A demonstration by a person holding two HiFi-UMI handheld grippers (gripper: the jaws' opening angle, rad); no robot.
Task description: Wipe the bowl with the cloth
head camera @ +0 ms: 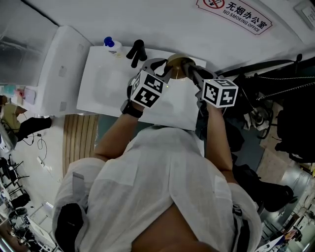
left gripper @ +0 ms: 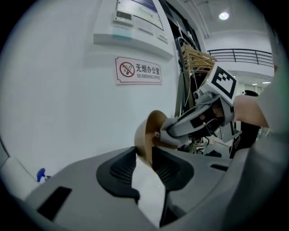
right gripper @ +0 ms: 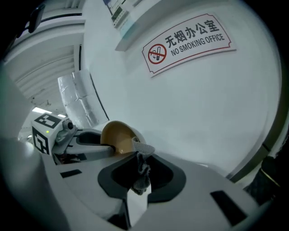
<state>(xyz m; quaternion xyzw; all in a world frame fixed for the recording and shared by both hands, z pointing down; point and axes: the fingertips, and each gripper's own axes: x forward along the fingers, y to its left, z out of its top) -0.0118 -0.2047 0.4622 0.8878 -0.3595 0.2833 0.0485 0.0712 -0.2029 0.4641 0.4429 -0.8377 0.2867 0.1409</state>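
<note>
Closest to me is the person's white shirt (head camera: 162,172), and just beyond it a white table (head camera: 108,83). Above the table's far edge, the left gripper (left gripper: 144,155) has its jaws partly closed on the rim of the bowl (left gripper: 148,128). The edge is wedged between the two ribbed pads, and the bowl is held clear of the table, tipped on its side. The right gripper (right gripper: 141,162) is pinched tight on a grey cloth (right gripper: 141,173). The cloth is a crumpled wad whose upper end pokes out past the pads and touches the bowl's rim.

The bowl is small, smooth and tan-brown, with a thin plain rim. In the head view it is only a brown dome between the two grippers. The left gripper view catches it nearly edge-on, showing its outer side, with the right gripper's jaws reaching in against it. Only the right gripper view looks into the hollow, which is a glossy golden colour, and shows the cloth meeting the edge.

Farther off on the table are a blue-capped bottle (head camera: 109,43) and a black object (head camera: 137,51) I can't identify. On the white wall behind hangs a no-smoking sign (head camera: 236,15).
</note>
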